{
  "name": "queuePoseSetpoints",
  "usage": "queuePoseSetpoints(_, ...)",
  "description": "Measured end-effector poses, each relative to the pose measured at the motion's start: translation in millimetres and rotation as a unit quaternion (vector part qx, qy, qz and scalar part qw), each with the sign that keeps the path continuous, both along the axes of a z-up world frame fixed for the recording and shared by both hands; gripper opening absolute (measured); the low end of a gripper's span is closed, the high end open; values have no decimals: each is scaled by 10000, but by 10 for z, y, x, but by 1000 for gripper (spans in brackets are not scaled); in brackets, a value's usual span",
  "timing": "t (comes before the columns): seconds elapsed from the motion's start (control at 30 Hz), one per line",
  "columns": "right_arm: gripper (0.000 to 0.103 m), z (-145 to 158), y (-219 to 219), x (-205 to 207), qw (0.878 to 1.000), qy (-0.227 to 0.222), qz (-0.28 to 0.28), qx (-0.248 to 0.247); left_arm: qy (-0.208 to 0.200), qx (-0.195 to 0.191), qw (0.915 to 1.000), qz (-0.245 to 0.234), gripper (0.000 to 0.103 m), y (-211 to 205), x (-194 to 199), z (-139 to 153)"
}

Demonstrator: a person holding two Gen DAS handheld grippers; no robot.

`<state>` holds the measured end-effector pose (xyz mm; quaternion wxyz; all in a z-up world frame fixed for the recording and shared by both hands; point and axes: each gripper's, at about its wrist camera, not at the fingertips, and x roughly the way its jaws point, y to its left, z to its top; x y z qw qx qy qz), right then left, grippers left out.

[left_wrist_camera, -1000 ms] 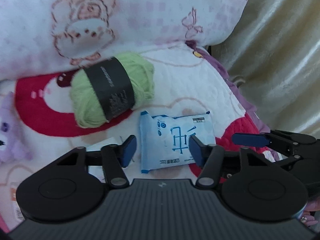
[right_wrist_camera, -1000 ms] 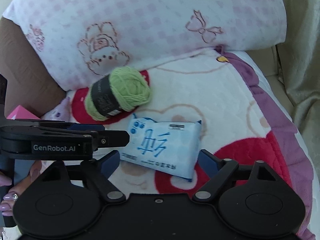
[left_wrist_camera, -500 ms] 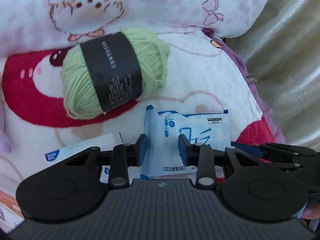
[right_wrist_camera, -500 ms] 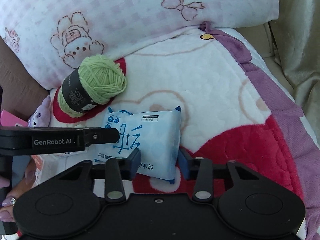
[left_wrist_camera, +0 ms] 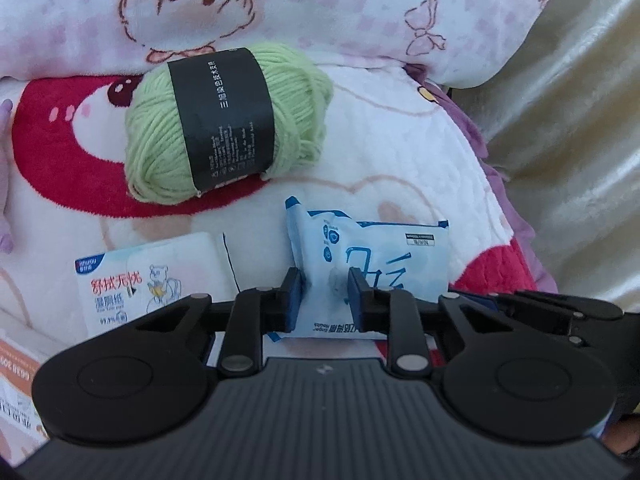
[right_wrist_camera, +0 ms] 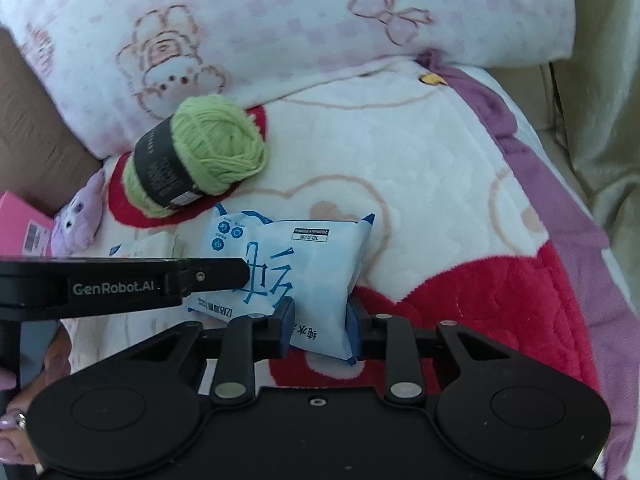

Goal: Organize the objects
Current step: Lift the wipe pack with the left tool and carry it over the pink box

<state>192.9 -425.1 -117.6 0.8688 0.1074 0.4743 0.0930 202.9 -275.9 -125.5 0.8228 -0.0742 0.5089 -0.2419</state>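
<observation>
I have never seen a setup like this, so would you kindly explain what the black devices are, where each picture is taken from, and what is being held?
A person holds two handheld two-finger grippers; each carries a fisheye camera that looks along its fingers, giving one picture per hand. The left gripper and the right gripper both pinch the same blue wipes packet, one at each end. It rests on a patterned blanket. Behind it lies a green yarn ball with a black label, against a pink pillow. A second, white wipes pack lies to the left.
</observation>
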Motion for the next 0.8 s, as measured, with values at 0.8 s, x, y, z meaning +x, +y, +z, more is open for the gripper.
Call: queuePoseSetpoints(0.8, 34, 466, 193, -347, 9983, -227, 529, 7, -90, -338, 9994, 82, 23, 464, -523, 373)
